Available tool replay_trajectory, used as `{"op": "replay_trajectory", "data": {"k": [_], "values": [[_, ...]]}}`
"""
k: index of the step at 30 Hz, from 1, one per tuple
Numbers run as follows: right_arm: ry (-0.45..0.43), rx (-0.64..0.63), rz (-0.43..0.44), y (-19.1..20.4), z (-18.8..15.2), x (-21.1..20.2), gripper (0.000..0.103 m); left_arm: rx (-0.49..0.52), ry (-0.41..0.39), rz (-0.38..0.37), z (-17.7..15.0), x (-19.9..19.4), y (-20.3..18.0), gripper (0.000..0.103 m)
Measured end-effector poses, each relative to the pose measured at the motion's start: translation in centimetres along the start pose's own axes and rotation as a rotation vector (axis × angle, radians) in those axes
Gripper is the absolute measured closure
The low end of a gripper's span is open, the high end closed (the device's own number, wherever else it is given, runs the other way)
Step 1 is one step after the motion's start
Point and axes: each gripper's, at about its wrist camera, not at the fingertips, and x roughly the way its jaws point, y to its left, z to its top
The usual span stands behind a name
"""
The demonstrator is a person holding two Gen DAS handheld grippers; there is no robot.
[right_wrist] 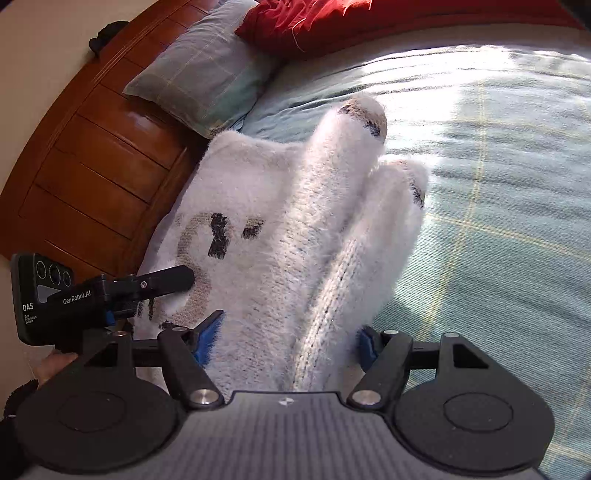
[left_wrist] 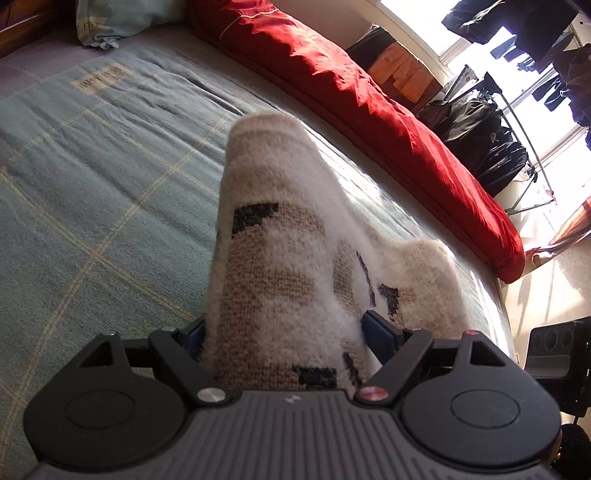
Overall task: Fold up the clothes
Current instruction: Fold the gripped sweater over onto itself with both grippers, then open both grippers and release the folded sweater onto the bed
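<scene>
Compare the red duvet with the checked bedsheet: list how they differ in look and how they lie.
The red duvet is plain, bright red and bunched into a long thick roll along the far edge of the bed; the checked bedsheet is muted blue-green with thin pale lines and lies spread flat. The duvet is deeply crumpled, the sheet only lightly rippled. Both are bedding on the same bed, partly in sunlight.

Red duvet [left_wrist: 369, 107], checked pillow [right_wrist: 207, 77], wooden headboard [right_wrist: 92, 155], drying rack [left_wrist: 517, 122].

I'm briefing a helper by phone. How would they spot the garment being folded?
On the blue plaid bedspread, in front of the wooden headboard, lies a fuzzy white sweater. Unlike the red duvet behind, it has tan and black knit patches.
</scene>
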Motion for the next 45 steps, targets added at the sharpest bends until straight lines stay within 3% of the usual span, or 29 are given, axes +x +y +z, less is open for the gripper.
{"op": "replay_trajectory", "data": {"k": [8,13,18,21,23,25,28,33,34,37,43,45], "values": [[0.024,0.019,-0.029,0.9,-1.9,6.4,0.029,-0.012,-0.023,0.057,2.6,2.8,4.4,0.021],[0.037,0.008,-0.022,-0.3,-2.3,6.8,0.028,-0.022,-0.053,0.061,1.1,3.2,5.6,0.021],[0.061,-0.018,-0.056,-0.2,-2.0,5.1,0.021,0.071,-0.088,0.176,1.4,0.5,3.6,0.021],[0.013,-0.105,-0.096,0.8,-1.7,2.2,0.02,0.165,-0.096,0.234,1.6,-1.1,1.6,0.02],[-0.064,-0.242,-0.161,2.3,-1.6,0.2,0.022,0.252,-0.067,0.237,1.1,-1.0,-0.3,0.02],[-0.132,-0.403,-0.194,4.3,-1.7,-0.7,0.032,0.338,-0.038,0.24,0.6,-0.8,-2.1,0.019],[-0.149,-0.602,-0.161,6.8,-2.0,0.1,0.042,0.451,0.007,0.246,-0.1,-0.4,-4.5,0.019],[-0.061,-0.762,-0.196,6.8,-3.8,4.1,0.043,0.406,0.041,0.297,-1.2,2.0,-2.1,0.018],[-0.044,-0.779,-0.2,6.3,-4.2,4.5,0.043,0.384,0.039,0.303,-1.2,2.1,-1.4,0.012],[-0.037,-0.757,-0.185,4.9,-4.5,4.9,0.043,0.322,0.029,0.304,-1.2,2.4,0.2,0.003],[-0.038,-0.711,-0.154,5.1,-3.6,4.0,0.042,0.314,-0.026,0.319,-1.6,0.0,-1.2,0.01],[-0.044,-0.689,-0.138,5.1,-3.3,3.4,0.042,0.342,-0.071,0.285,-2.5,-1.9,-2.6,0.01]]}}
